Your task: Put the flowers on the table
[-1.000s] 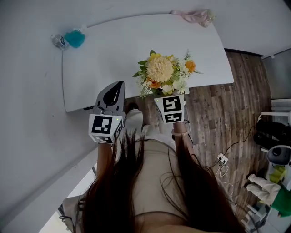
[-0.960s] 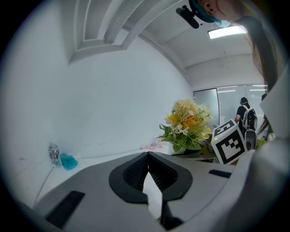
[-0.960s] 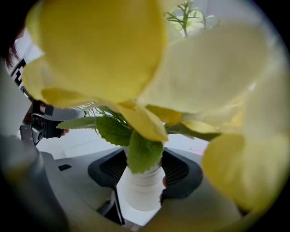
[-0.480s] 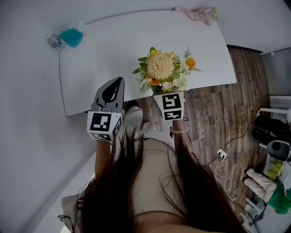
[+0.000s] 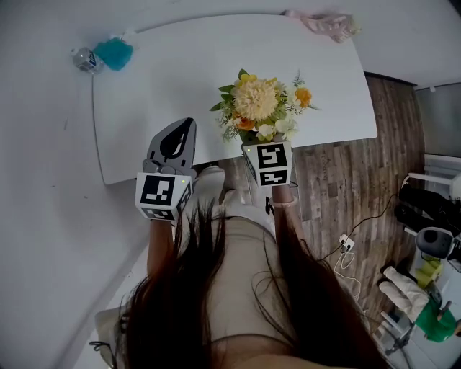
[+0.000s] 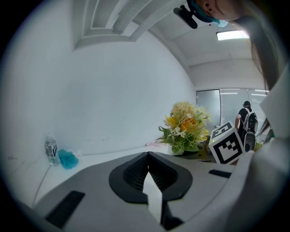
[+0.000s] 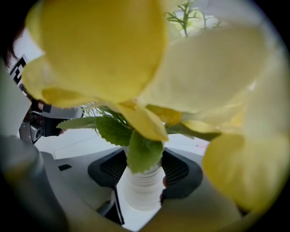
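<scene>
A bunch of yellow, orange and white flowers [image 5: 261, 107] in a small white ribbed vase [image 7: 142, 186] is held upright over the near edge of the white table [image 5: 180, 79]. My right gripper [image 5: 253, 143] is shut on the vase, its jaws pressed to both sides. In the right gripper view the big yellow blooms [image 7: 104, 50] fill most of the picture. My left gripper [image 5: 176, 144] is shut with nothing in it, held just left of the flowers [image 6: 186, 127] above the table's near edge.
A water bottle [image 5: 83, 60] and a teal cloth [image 5: 115, 54] lie at the table's far left corner, a pink cloth [image 5: 324, 21] at its far right. Wooden floor [image 5: 360, 180] with cables lies to the right. A person with a backpack [image 6: 248, 121] stands far off.
Both grippers and the flowers have moved a little forward over the table's near edge. The grip on the vase is unchanged.
</scene>
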Tool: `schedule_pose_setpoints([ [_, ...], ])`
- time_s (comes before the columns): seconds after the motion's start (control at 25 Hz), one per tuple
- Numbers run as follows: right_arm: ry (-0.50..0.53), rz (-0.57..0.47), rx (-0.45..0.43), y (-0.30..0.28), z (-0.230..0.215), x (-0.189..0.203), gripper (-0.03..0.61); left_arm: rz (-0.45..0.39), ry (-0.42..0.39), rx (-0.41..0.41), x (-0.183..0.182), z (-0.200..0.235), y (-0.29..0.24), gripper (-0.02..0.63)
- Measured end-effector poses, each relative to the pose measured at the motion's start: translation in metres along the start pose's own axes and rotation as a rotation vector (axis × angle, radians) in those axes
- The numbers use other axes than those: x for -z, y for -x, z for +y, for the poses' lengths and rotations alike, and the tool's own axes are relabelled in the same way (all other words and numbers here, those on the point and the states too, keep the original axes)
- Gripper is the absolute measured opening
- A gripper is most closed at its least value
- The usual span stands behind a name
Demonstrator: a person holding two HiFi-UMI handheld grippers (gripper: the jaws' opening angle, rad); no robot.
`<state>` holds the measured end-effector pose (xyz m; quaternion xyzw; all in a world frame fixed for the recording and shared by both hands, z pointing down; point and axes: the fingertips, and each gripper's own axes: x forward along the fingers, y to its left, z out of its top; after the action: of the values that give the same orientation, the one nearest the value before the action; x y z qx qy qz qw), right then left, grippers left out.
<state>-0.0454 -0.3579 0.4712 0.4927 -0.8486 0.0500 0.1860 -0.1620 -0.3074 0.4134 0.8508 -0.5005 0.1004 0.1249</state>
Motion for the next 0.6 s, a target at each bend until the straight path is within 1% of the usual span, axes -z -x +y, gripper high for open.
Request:
schedule_pose_setpoints([
  [0.12,0.004,0.008,-0.008,-0.011,0.001,0.004,0.255,-0.003,0.004,-0.006,0.004,0.008,-0.004,0.003],
  [0.4,0.012,0.017,-0.036,-0.019,0.002,0.001,0.255,0.015,0.01,-0.017,0.0,0.01,-0.006,0.003],
  [0.6,0.01,0.025,-0.054,-0.027,0.0,0.007,0.255,0.024,0.015,-0.023,0.002,0.009,-0.011,0.003],
])
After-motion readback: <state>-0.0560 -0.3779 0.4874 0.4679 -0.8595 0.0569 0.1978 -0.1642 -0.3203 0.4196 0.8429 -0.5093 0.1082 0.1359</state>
